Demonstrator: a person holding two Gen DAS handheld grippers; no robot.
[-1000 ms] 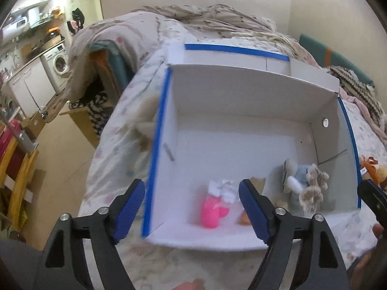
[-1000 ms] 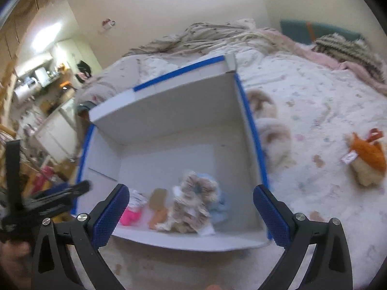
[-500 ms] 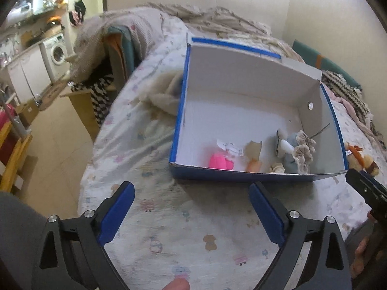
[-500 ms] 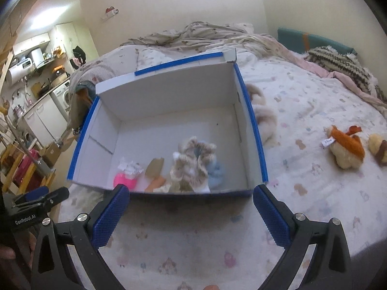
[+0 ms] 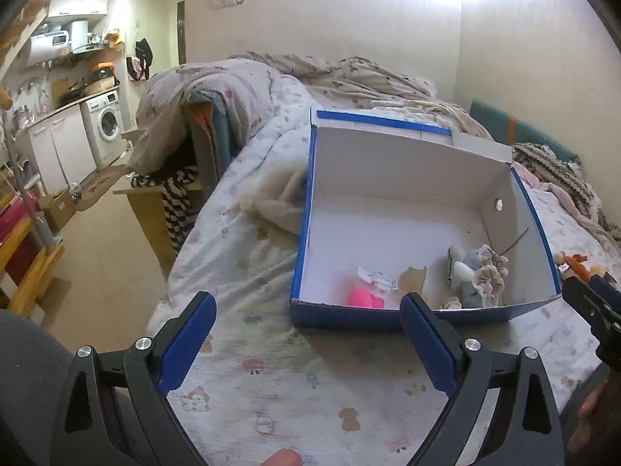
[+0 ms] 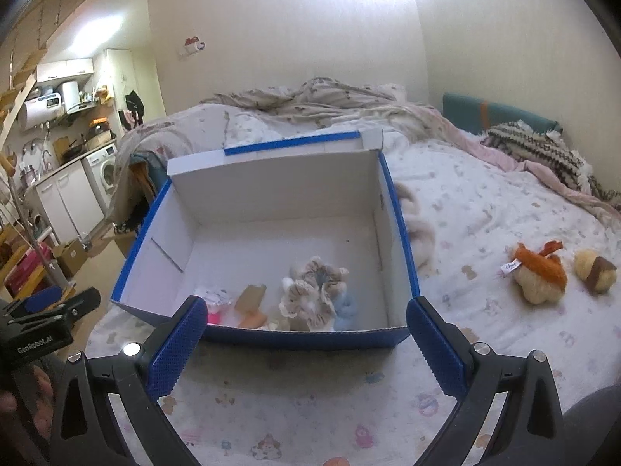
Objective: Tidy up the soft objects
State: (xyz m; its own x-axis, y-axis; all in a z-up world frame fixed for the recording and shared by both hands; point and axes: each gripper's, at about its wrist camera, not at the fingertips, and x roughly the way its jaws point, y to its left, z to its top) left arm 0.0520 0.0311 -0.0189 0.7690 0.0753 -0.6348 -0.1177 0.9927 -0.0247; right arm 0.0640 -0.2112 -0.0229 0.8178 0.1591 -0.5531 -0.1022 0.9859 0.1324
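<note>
Plush toys already sorted — a pink toy (image 5: 363, 297), a frilled beige and pale-blue bundle (image 6: 316, 295) — lie against the near wall of the blue-edged white box (image 6: 271, 194), which rests on the printed bed sheet (image 6: 485, 202). Two more soft toys, an orange-and-cream one (image 6: 537, 272) and a brown-capped one (image 6: 594, 270), lie on the sheet well to the right of the box, and a pale fluffy item (image 5: 279, 198) lies just beside its left wall. Left tool (image 5: 306, 339) and right tool (image 6: 306, 343) both hang short of the box with jaws spread wide and nothing between them; the left jaws have just been opening. Likely risks: a plush body may compress and slip from a shallow pinch; a tool reaching low may catch the loose sheet instead of the toy; a jaw striking the light cardboard wall may shove the box across the soft bed.
</note>
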